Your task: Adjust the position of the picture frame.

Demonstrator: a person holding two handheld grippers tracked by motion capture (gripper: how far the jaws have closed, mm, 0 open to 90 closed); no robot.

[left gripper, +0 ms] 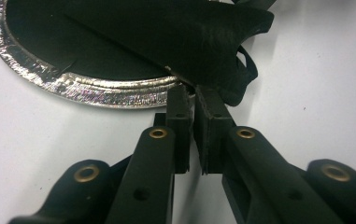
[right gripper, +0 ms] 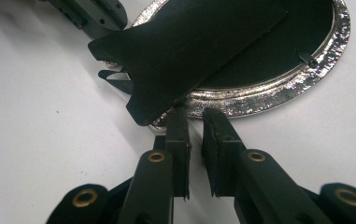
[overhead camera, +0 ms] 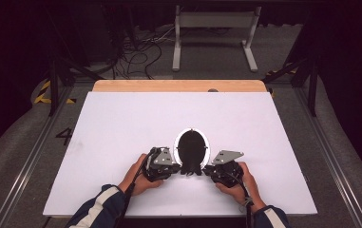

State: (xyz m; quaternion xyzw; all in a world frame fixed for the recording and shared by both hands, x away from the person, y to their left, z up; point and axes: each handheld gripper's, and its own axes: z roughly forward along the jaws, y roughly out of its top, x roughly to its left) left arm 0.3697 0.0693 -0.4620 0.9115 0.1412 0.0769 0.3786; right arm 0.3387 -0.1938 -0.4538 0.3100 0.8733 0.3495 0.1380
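The oval picture frame [left gripper: 96, 95] has a glossy, hammered silver metal rim, rough and glinting, around a matt black back panel [right gripper: 278, 51] that looks like felt or velvety card. Its black easel stand [right gripper: 185, 51] has the same soft, dull nap. The white table sheet [overhead camera: 121, 123] looks smooth and matt, with bare wood [overhead camera: 178, 86] beyond.

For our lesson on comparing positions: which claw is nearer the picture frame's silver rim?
Left, narrowly. The left claw reaches the rim beneath the black stand; the right claw stops just short of the rim, beside the stand.
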